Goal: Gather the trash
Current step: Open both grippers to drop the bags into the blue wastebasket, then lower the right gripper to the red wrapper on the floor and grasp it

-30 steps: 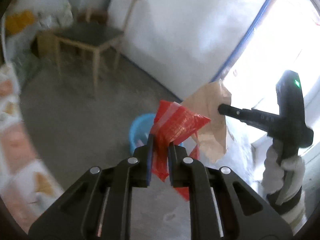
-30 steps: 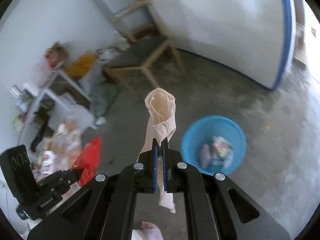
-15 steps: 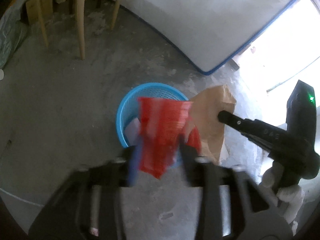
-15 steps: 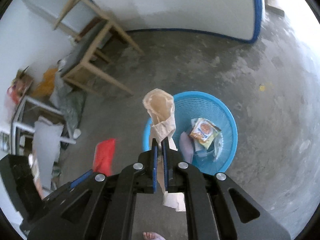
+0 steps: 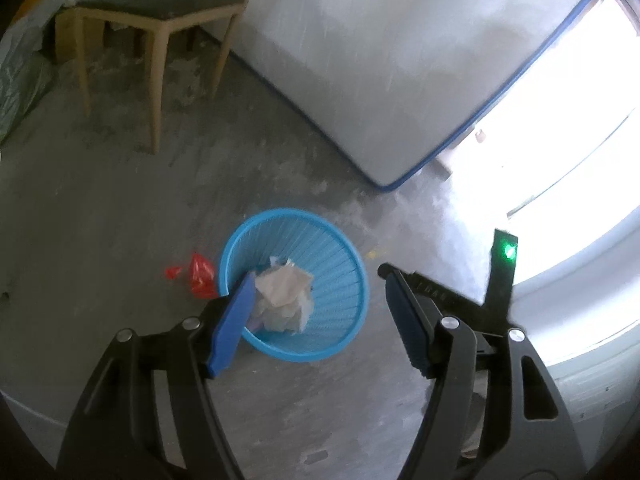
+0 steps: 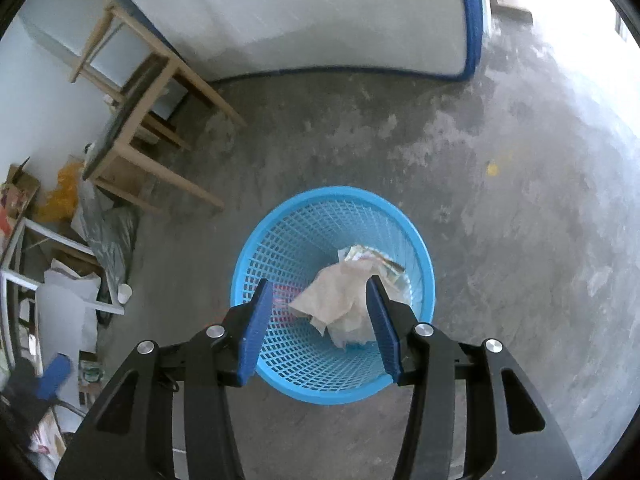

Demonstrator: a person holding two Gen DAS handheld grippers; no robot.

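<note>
A blue mesh basket [image 5: 344, 256] [image 6: 332, 196] stands on the concrete floor below both grippers. Crumpled brown paper [image 6: 340, 300] [image 5: 284, 296] lies inside it on other wrappers. A red wrapper [image 5: 200, 276] is outside the basket, by its left wall; I cannot tell whether it rests on the floor. My left gripper [image 5: 318, 280] hangs over the basket, its jaws opening with nothing between them. My right gripper [image 6: 319, 282] is right above the basket mouth, its jaws also opening, the paper well below them. The right gripper's body [image 5: 502, 272] shows at the right of the left wrist view.
A wooden chair [image 5: 160, 12] [image 6: 132, 128] stands against the white wall with its blue base stripe [image 5: 360, 60]. Bags, boxes and a white cup [image 6: 125, 293] crowd the left. A bright doorway [image 5: 580, 160] is to the right. A yellow scrap [image 6: 492, 167] lies on the floor.
Both grippers sank toward the basket and their jaws parted. The red wrapper left the left gripper and is beside the basket. The brown paper left the right gripper and lies in the basket.
</note>
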